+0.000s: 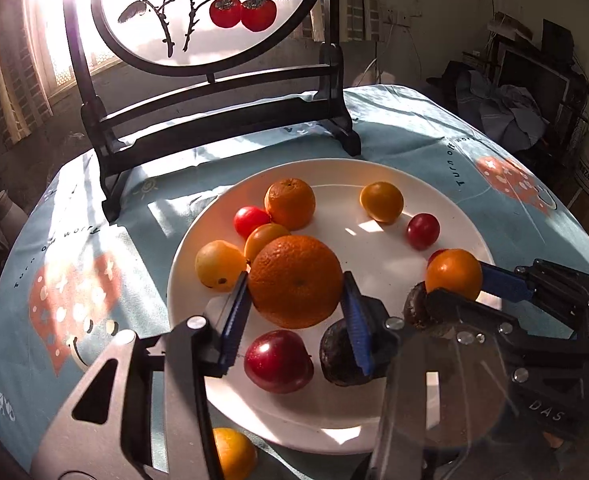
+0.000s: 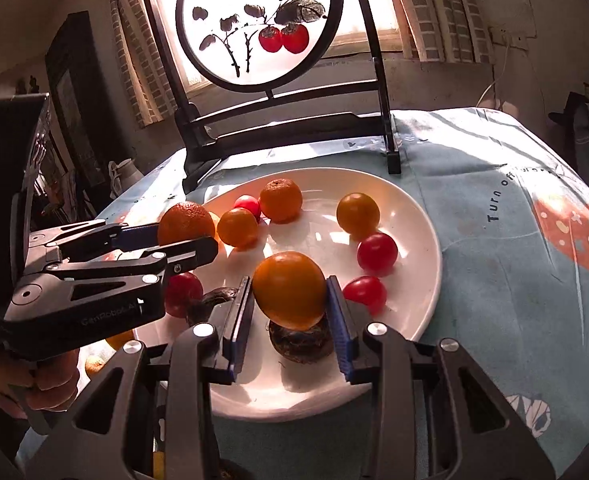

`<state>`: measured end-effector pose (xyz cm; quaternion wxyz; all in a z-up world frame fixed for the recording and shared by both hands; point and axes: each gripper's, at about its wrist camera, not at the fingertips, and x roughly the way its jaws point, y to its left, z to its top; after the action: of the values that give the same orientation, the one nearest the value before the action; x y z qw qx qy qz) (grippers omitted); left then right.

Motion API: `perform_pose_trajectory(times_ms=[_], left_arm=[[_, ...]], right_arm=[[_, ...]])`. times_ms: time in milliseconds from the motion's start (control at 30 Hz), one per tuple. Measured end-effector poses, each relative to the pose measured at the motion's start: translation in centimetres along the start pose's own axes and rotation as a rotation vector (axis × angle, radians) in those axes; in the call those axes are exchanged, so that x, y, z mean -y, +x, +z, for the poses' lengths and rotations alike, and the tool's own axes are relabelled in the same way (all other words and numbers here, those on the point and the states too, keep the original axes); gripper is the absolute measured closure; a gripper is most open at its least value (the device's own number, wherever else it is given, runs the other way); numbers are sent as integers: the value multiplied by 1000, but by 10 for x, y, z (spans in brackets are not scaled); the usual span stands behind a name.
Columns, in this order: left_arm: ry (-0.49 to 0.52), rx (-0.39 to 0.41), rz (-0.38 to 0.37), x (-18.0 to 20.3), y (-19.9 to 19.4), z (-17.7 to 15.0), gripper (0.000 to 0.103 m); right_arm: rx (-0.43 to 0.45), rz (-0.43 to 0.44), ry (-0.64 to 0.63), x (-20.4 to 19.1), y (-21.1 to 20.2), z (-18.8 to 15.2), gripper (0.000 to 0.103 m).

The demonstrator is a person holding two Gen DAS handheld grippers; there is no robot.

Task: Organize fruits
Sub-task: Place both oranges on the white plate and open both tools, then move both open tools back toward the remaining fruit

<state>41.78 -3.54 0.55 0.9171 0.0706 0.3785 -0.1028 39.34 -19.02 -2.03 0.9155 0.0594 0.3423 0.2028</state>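
Left gripper [image 1: 296, 304] is closed on the big orange [image 1: 296, 280]: blue pads [image 1: 236, 316] sit flush on its left and right flanks, jaws wide apart only as far as the fruit's girth. The orange hangs over the near-left part of the white plate [image 1: 374, 172], with a red apple [image 1: 278, 360] and a dark brown fruit [image 1: 340, 356] on the plate beneath it. It's near-round, no clear long axis; navel dimple faces the left wrist camera. A yellow fruit [image 1: 219, 266] lies just left of it, and a loose orange fruit [image 1: 232, 452] sits off the plate on the surface, near edge. Right gripper [image 2: 290, 308] is clamped on a smaller orange-yellow fruit [image 2: 288, 290], pads touching both sides, jaws narrower than the left's. That fruit is slightly egg-shaped, long axis tilted up-left to down-right, directly over another dark brown fruit [image 2: 300, 340]; contact between them can't be judged. Cherry tomatoes [image 2: 376, 254] lie to its right on the plate, above the blue patterned tablecloth [image 2: 514, 280].
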Motion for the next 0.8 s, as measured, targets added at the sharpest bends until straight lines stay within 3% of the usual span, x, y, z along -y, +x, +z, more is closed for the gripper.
perform_pose_trajectory(times_ms=[33,100,300,433,600,800], left_arm=[[-9,18,5,-2,-6,-1,35],[-24,81,24,-6,-27,-3,21],[-23,164,81,-17,-89,-29,6],[-73,168,118,-31,-116,-63,5],[-175,110,97,-46,-121,-112,5],[-156,38,131,-43,-114,-135,5]], right_arm=[[-10,0,4,0,0,-1,61],[1,22,10,0,-6,-2,60],[31,46,-5,-13,-36,-7,59],[-5,54,-27,-25,-49,-25,59],[-59,30,-109,-43,-63,-51,59],[-112,-22,-192,-57,-68,-73,59]])
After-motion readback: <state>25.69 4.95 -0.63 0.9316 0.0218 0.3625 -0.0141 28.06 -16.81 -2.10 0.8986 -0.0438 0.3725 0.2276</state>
